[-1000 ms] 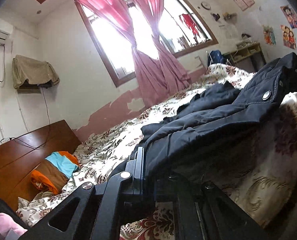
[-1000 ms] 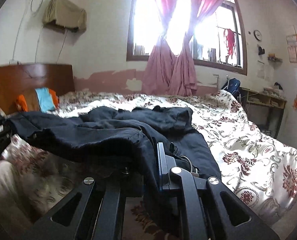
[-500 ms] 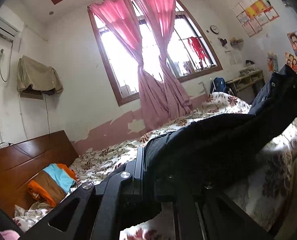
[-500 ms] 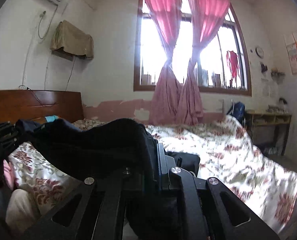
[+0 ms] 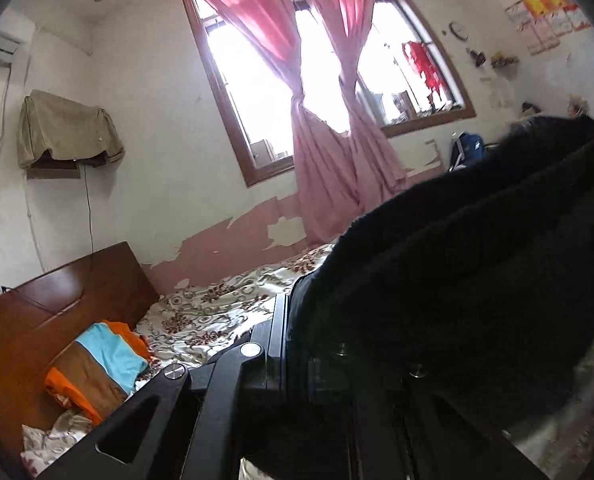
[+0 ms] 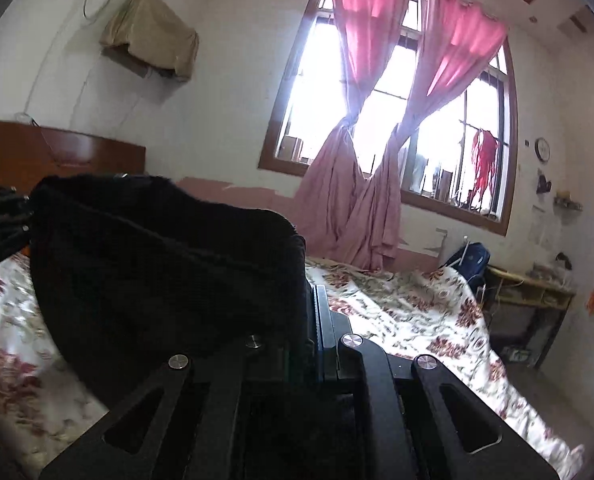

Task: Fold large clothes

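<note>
floral bed (image 6: 417, 312) below; both grippers (image 5: 297, 344) (image 6: 309, 336) clamp lifted dark jacket (image 5: 457, 264).

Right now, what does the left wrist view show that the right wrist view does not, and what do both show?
Only the left wrist view shows the orange, blue and brown folded clothes by the headboard. Only the right wrist view shows the wooden desk beside the bed and the left gripper at the jacket's far end. Both show the dark jacket clamped and lifted above the floral bedspread, the pink curtains, and the blue backpack.
</note>
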A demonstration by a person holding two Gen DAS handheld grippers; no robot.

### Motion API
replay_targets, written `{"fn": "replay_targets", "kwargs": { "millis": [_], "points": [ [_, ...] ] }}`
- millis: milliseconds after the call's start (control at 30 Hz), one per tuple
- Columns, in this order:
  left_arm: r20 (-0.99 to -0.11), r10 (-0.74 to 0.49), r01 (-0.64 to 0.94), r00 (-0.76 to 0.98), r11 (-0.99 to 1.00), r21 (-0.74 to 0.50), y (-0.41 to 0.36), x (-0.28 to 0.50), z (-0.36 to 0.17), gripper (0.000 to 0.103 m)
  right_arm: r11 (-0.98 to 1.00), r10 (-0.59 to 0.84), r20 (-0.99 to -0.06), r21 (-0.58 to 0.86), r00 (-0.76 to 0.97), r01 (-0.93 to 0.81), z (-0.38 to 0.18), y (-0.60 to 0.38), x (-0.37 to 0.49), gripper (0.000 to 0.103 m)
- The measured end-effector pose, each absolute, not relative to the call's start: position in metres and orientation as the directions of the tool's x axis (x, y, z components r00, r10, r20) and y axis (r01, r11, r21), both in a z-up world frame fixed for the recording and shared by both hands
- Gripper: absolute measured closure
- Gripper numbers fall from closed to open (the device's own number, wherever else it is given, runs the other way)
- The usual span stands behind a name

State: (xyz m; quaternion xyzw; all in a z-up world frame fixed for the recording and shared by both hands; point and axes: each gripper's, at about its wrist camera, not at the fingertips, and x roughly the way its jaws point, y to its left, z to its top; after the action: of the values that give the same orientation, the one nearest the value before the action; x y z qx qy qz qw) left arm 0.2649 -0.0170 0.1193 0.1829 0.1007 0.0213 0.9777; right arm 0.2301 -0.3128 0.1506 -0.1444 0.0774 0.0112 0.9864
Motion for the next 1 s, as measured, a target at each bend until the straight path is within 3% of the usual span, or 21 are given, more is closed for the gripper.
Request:
{"fn": "replay_targets", "kwargs": {
  "millis": [300, 667, 833, 1000],
  "points": [
    [-0.293, 0.134, -0.029, 0.947, 0.941, 0.338, -0.034, 0.392, 0.094, 0.096, 0.919, -0.137, -0.190, -0.390, 0.972, 0.054, 0.121, -0.295, 0.344, 0.096],
    [-0.418, 0.166, -0.022, 0.893, 0.945, 0.326, -0.051, 0.478, 0.052, 0.096, 0.866, -0.203, -0.290, -0.499, 0.935, 0.033, 0.088, -0.282, 0.431, 0.095],
    [-0.533, 0.154, -0.014, 0.832, 0.966, 0.257, -0.043, 0.513, 0.031, 0.096, 0.851, -0.216, -0.330, -0.524, 0.919, 0.011, 0.072, -0.271, 0.461, 0.095],
    [-0.622, 0.083, -0.018, 0.779, 0.994, 0.110, -0.029, 0.527, 0.019, 0.094, 0.848, -0.224, -0.363, -0.530, 0.905, -0.003, 0.058, -0.265, 0.474, 0.095]
  ]
}}
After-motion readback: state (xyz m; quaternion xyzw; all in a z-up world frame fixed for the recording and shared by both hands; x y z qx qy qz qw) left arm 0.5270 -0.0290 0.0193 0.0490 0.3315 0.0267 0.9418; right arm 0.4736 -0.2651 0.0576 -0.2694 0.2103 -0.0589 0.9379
